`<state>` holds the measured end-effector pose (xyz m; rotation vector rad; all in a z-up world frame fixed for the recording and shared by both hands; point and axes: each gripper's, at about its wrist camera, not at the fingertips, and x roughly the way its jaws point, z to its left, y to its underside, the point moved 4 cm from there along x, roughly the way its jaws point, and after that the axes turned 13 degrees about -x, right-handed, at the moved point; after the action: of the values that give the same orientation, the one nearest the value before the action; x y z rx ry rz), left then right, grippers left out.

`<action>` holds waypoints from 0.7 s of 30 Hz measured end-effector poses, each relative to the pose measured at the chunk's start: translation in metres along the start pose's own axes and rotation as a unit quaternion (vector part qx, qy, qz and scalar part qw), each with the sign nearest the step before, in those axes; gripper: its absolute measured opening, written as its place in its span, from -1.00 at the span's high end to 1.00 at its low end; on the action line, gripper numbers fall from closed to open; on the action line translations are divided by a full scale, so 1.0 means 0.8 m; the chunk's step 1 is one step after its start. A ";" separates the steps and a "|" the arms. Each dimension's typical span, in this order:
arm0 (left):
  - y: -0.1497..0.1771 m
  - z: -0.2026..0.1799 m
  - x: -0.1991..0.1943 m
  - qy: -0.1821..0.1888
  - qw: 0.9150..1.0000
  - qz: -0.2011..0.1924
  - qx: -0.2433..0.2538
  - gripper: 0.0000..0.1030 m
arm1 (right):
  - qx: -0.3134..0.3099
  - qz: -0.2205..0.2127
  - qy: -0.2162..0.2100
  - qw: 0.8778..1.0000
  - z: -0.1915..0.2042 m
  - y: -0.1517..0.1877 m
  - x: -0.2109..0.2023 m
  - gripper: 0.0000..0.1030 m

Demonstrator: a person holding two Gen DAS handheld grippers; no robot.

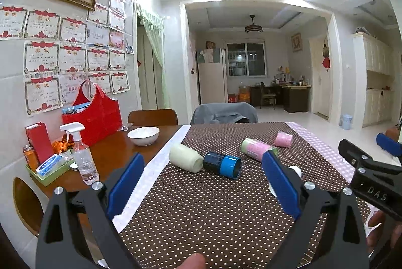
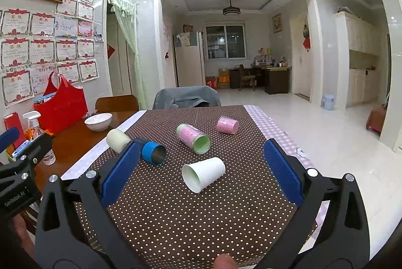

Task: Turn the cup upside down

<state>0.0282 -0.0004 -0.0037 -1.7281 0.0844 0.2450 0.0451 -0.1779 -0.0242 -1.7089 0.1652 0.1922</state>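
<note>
A dining table (image 2: 75, 140) of brown wood is partly covered by a brown cloth with white dots (image 2: 201, 218), and five cups lie on their sides across it. At the far left, on the bare wood, stand a clear spray bottle (image 1: 81, 155), a red bag (image 1: 96, 115) and a white bowl (image 2: 98, 121). On the cloth, a cream cup (image 2: 117, 140) lies at the left edge, touching a dark blue cup with a bright blue rim (image 2: 153, 152), whose metal-lined mouth faces the camera. Further right lies a tall pink and green cup (image 2: 193, 138), mouth forward, and behind it, apart, a small pink cup (image 2: 227, 125). Nearest the right wrist camera lies a white paper cup (image 2: 203, 174), its open mouth turned toward the viewer and slightly left. The left gripper (image 1: 203, 183) hovers above the cloth with its blue-padded fingers spread wide, holding nothing. The right gripper (image 2: 201, 173) is likewise spread wide and empty; the paper cup sits between its fingers in view, well apart from both.
</note>
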 end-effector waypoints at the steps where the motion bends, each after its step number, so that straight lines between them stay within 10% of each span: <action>1: 0.003 0.001 0.000 0.003 1.000 0.000 -0.002 -0.81 | -0.003 -0.002 -0.003 1.000 0.002 0.000 0.000 -0.88; 21: 0.008 0.007 0.010 0.004 1.000 0.022 -0.015 -0.93 | -0.019 -0.005 -0.018 1.000 0.016 -0.003 0.003 -0.88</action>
<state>0.0344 0.0043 -0.0122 -1.7593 0.1248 0.2743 0.0472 -0.1647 -0.0241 -1.7434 0.1256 0.2199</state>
